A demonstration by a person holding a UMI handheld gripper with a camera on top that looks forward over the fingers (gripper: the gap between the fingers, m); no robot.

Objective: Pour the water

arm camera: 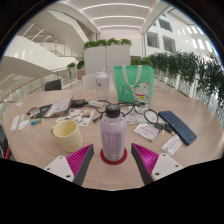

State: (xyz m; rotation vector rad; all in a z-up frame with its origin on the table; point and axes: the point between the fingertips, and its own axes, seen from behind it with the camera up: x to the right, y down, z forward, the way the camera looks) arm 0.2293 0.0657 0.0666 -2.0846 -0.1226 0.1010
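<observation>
Bright atrium beyond; round wooden table (195,105) carries clutter. Clear bottle (113,134), white-capped with red base, stands upright at 12 o'clock just ahead of the gripper (113,160), centred between the finger lines. Yellow mug (67,133) sits at 10 o'clock. Fingers spread wide, pink pads (76,160) touching nothing.
</observation>
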